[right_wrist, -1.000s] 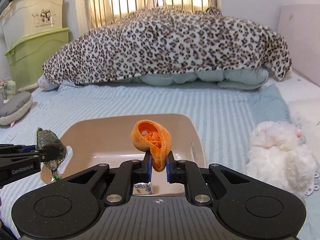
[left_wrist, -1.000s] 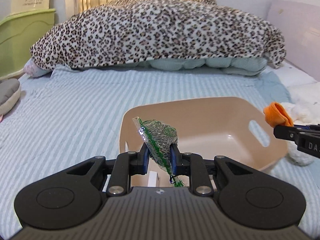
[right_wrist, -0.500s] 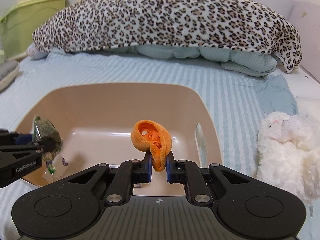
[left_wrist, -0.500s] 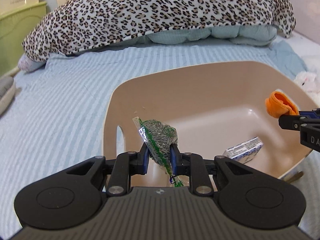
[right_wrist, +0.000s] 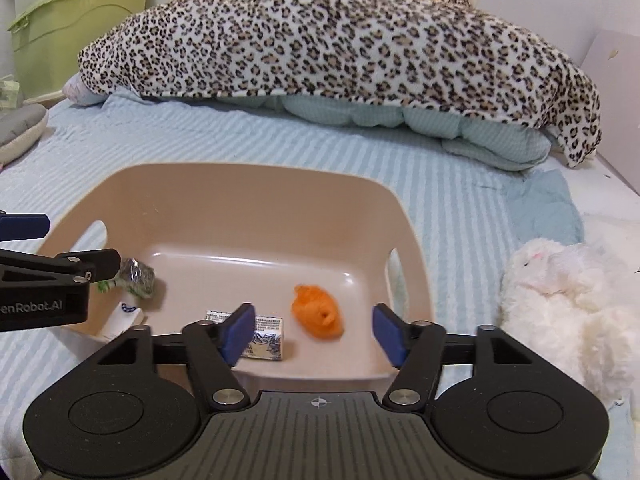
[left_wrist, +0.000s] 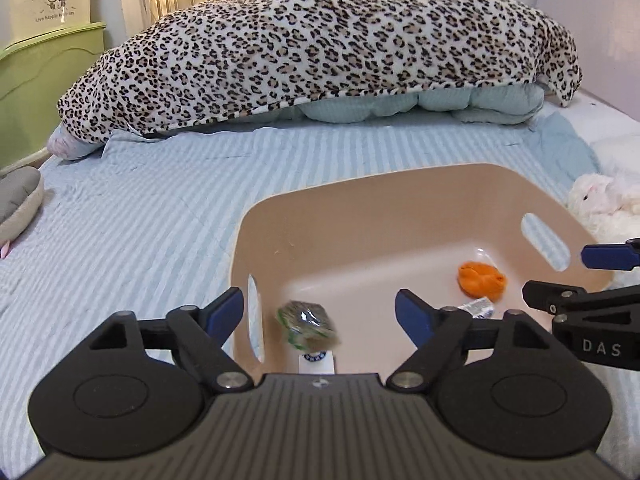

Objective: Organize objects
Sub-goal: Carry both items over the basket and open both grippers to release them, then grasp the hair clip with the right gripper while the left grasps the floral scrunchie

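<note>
Beige plastic fills the middle of both views: a tub [left_wrist: 400, 208] sitting on the striped blue sheet [left_wrist: 140, 220]. Low in the left-wrist frame, the left gripper [left_wrist: 319, 307] has its blue pads spread wide with nothing between them. A green seed packet [left_wrist: 308, 324] shows just below centre, blurred (I cannot tell if it touches the floor of the tub). At the bottom of the right-wrist frame, the right gripper [right_wrist: 315, 334] is spread too. An orange cloth lump [right_wrist: 318, 317] lies on the tub floor between its pads, clear of both. A small printed carton [right_wrist: 262, 334] lies just left of it. A white plush toy [right_wrist: 568, 300] rests on the sheet at the right edge, outside the tub. A leopard blanket [right_wrist: 340, 48] is heaped across the top.
</note>
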The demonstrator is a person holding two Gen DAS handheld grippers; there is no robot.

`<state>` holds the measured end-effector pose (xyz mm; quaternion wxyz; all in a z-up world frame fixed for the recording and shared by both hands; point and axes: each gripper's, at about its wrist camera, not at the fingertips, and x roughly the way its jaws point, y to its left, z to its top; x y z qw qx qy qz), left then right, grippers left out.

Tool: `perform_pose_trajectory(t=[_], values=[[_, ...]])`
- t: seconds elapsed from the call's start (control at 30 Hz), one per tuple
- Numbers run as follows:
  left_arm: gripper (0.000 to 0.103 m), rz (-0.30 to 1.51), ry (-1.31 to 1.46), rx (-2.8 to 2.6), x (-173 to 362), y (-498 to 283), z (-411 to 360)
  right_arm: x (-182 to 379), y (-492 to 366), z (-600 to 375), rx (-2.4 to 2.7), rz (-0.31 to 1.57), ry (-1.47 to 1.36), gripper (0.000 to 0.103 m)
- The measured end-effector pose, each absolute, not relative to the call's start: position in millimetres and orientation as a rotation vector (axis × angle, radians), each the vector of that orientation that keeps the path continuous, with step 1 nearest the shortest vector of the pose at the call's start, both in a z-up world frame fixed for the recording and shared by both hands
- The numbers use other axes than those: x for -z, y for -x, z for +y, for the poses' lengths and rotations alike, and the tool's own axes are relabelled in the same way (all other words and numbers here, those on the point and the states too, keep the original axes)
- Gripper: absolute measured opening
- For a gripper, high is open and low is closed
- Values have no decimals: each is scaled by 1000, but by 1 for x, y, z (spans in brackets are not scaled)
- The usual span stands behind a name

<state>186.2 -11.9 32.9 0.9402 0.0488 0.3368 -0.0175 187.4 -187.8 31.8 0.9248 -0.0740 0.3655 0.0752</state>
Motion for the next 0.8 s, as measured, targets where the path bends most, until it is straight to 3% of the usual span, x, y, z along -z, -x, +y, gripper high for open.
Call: perform_pose_trajectory(t=[0.13, 0.2, 0.8], values=[[92, 701, -87, 25, -43, -172, -8, -40, -172, -199, -165, 759, 131, 84], [92, 714, -75, 22, -46, -164, -6, -43, -165, -204, -156, 756, 128, 95], [92, 855, -77, 55, -17, -131, -2, -16, -134, -230, -108, 852, 117, 100]])
